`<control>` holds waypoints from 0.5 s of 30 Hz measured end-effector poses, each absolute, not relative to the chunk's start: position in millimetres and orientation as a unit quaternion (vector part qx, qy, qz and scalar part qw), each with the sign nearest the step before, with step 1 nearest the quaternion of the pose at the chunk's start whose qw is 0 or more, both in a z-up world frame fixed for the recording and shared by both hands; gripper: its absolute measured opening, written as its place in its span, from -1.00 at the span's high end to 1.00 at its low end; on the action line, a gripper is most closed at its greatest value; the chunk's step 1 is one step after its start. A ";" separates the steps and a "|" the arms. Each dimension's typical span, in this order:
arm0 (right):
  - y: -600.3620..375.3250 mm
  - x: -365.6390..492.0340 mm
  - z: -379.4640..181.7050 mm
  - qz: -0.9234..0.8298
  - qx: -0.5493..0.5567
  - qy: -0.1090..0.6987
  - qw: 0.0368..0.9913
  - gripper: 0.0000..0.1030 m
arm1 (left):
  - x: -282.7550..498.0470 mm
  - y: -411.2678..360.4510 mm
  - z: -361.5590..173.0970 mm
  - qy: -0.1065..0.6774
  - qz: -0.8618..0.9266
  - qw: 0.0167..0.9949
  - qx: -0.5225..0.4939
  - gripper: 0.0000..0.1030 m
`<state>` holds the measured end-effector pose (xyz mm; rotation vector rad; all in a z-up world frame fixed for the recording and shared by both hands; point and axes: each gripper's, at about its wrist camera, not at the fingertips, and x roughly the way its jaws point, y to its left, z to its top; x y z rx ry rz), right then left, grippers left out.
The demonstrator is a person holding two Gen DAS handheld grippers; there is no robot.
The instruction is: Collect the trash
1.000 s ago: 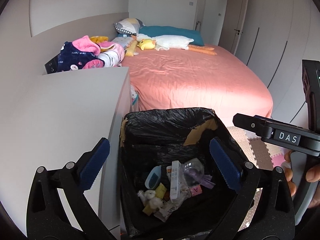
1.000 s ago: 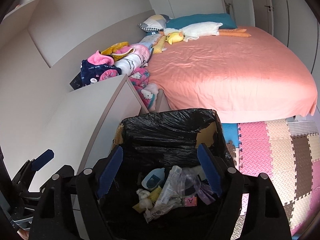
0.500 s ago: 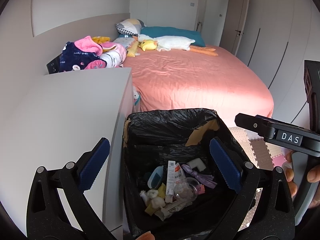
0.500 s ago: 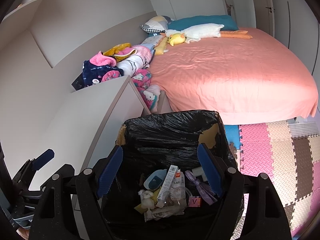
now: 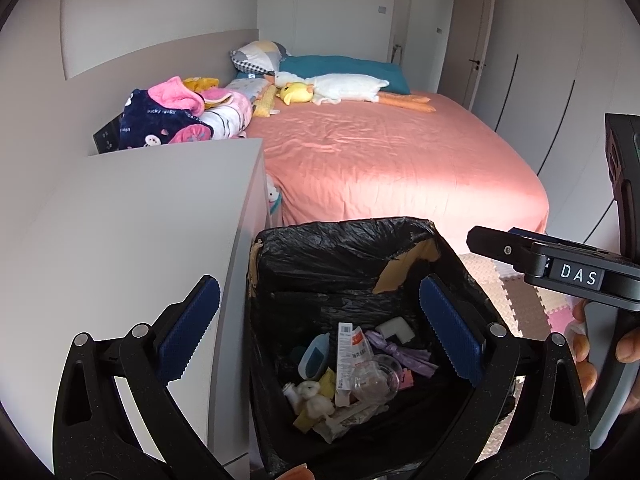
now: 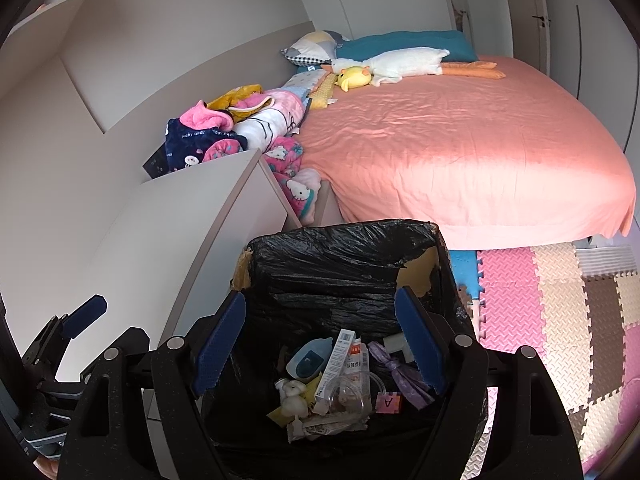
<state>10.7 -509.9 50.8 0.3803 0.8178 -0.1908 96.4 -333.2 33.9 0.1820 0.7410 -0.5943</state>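
Over the bin now. Left gripper [image 5: 316, 332] hanging above the black-lined trash bin [image 5: 344, 236], blue pads spread wide, nothing between them. Right gripper [image 6: 320, 338] hovering over the same bin [image 6: 340, 240], fingers apart as well, empty too.

Down in the bin: a heap of trash [image 5: 348, 376] lying at the bottom — a white-and-red tube [image 6: 340, 356], a clear plastic cup [image 6: 354, 390], a blue-rimmed container [image 6: 310, 358], a purple wrapper [image 6: 400, 372], a small pink tag [image 6: 388, 402], some white crumpled bits near the front. All of it inside the liner, none on the rim.

Bin standing just right of the grey cabinet [image 5: 132, 220], with the pink bed [image 5: 384, 160] beyond it and foam floor mats [image 6: 560, 300] to the right. Cabinet top bare in both views. Clothes [image 6: 224, 132] piled at the far end of the cabinet, plush duck [image 6: 392, 66] far up the bed.

Looks like the drop-off step: both tools unloaded, contents settled. Possibly the end of the collecting, since no loose rubbish shows on the cabinet, bed or mats from here.

Next move, by judgement: lifting both grippers clear of the liner without snagging the torn plastic at the far right corner, then swinging away to scan for anything left. Otherwise, gathering the liner edge.
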 end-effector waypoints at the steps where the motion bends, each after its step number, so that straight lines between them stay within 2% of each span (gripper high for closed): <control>1: -509.9 10.7 50.7 -0.092 0.183 0.395 0.896 -0.51 | 96.2 -333.2 33.9 0.356 -0.286 0.885 0.087 -0.87; 15: -509.9 10.7 50.2 -0.092 0.182 0.395 0.896 -0.51 | 96.1 -336.7 34.9 0.355 -0.294 0.883 0.092 -0.88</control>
